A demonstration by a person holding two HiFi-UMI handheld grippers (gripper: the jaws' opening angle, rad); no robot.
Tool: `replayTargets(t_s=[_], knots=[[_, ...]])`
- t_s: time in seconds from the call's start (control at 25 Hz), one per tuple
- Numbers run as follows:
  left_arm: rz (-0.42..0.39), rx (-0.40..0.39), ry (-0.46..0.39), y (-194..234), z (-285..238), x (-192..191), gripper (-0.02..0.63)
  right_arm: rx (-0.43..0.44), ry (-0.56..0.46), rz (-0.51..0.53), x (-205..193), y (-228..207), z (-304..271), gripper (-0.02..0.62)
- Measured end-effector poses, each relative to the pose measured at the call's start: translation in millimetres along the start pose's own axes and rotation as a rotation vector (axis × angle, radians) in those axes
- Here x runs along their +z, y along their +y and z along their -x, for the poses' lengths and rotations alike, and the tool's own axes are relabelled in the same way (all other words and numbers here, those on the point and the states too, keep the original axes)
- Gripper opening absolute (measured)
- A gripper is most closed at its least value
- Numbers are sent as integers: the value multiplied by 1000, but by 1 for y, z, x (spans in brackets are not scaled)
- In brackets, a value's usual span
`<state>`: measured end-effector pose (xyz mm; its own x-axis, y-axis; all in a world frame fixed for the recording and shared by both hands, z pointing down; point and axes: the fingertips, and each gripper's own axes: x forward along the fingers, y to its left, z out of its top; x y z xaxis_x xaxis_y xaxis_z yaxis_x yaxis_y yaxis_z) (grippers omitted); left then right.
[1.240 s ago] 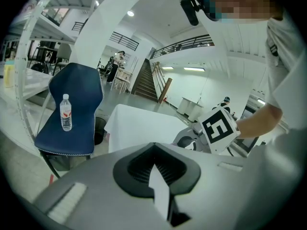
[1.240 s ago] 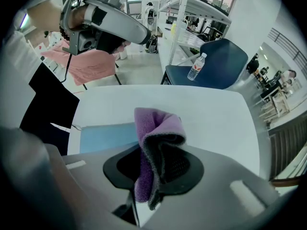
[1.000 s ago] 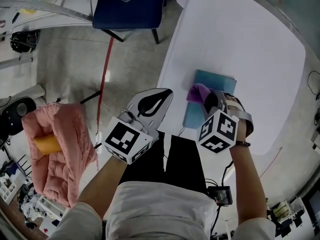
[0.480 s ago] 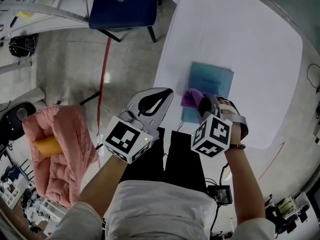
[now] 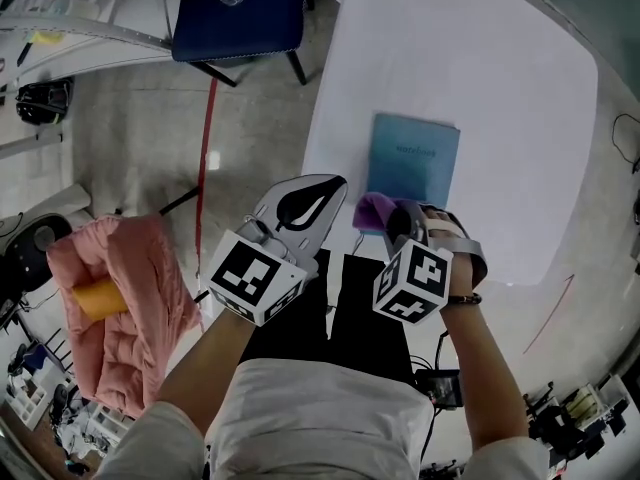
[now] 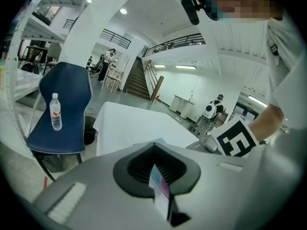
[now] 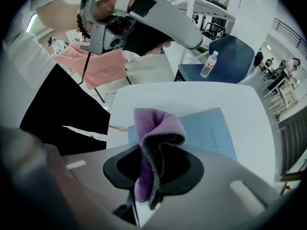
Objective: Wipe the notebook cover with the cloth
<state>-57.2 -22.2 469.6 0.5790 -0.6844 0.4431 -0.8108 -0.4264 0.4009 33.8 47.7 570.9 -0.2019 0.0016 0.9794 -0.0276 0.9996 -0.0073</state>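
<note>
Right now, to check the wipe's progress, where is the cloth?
Head view, right of centre: the purple cloth is clamped in the right gripper, by the near left corner of the blue notebook on the table.

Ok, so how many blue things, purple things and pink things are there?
Blue: 2, the notebook and the chair
Purple: 1, the cloth
Pink: 1, the bundle
Total: 4
</note>
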Motion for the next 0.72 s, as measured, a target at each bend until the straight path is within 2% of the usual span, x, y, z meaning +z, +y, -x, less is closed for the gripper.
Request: replayTargets(t_s=[0.4,0.72], knots=[[-18,-23,9,-9,-2,-3,0,48,6,-4,-4,26,-2,107],[-17,-22,13,-9,-4,-3,0,67,-9,-8,-3,25,1,107]])
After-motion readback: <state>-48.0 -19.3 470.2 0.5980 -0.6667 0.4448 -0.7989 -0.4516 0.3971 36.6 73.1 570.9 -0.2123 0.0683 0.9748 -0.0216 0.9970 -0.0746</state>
